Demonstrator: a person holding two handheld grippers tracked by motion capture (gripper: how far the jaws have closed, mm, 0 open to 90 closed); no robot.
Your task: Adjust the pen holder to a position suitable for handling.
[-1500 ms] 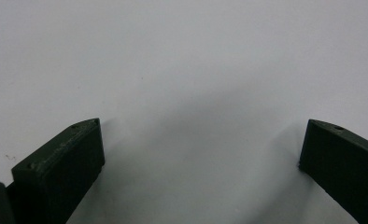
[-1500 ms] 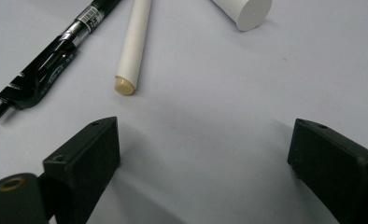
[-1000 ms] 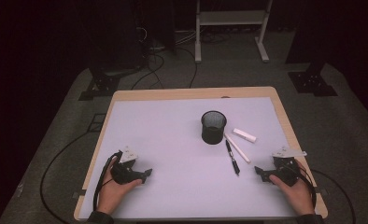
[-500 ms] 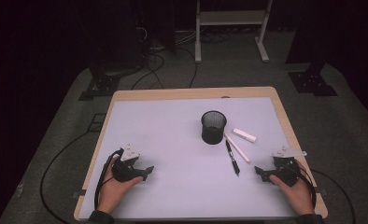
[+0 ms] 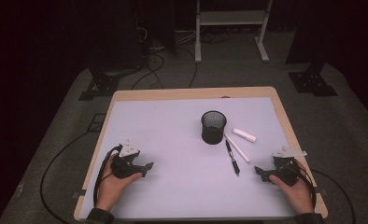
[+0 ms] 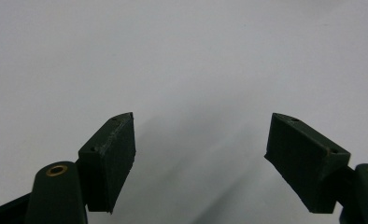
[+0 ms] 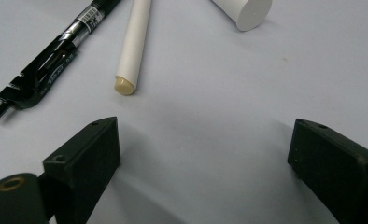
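Black pen [image 7: 46, 56], glossy barrel with clip, lies beside a matte white stick [image 7: 133, 44] near the table's [image 5: 173, 121] right edge. Right gripper [image 7: 203, 163] gapes empty before them. Left gripper [image 6: 201, 154], narrowing, spans nothing.

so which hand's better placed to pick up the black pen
Right, probably. The right tongs sit open just beside the black pen, which lies ahead of them in the right gripper view. The left tongs are across the table.
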